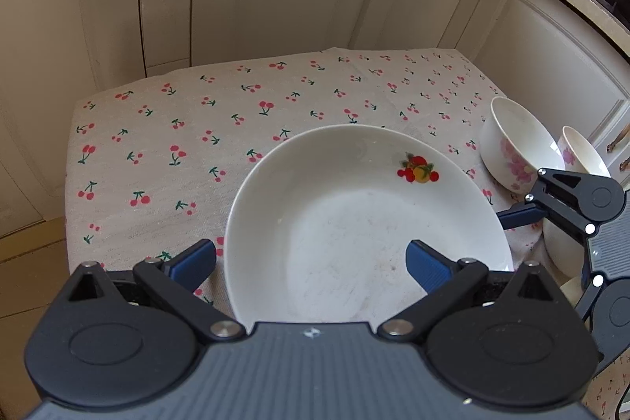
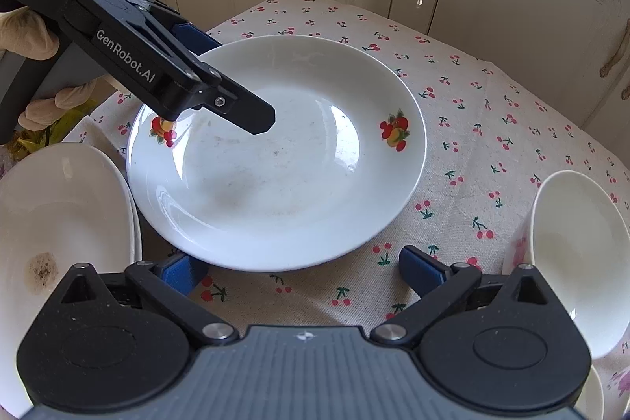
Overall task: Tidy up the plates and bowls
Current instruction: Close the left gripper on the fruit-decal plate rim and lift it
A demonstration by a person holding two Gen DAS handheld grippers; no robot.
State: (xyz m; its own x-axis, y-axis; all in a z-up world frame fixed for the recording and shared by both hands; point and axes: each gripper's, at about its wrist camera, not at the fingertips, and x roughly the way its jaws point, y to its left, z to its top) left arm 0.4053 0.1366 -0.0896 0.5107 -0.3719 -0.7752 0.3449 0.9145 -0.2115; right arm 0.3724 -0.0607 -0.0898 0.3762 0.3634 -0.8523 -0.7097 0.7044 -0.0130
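Plate [image 1: 354,207] rim between my left fingers [image 1: 427,264], spread, ungripped; right gripper [image 2: 299,270] spread too; closing crooked risks slip.

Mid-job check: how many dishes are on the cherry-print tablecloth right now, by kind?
White plate with fruit decals: 1
White bowls with pink flowers: 2
Plain white dish with a brown stain: 1, possibly another stacked beneath
Total: 4 seen for sure

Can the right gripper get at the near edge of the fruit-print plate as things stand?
Probably yes. The right gripper is open, and the plate edge lies just ahead with only tablecloth between.
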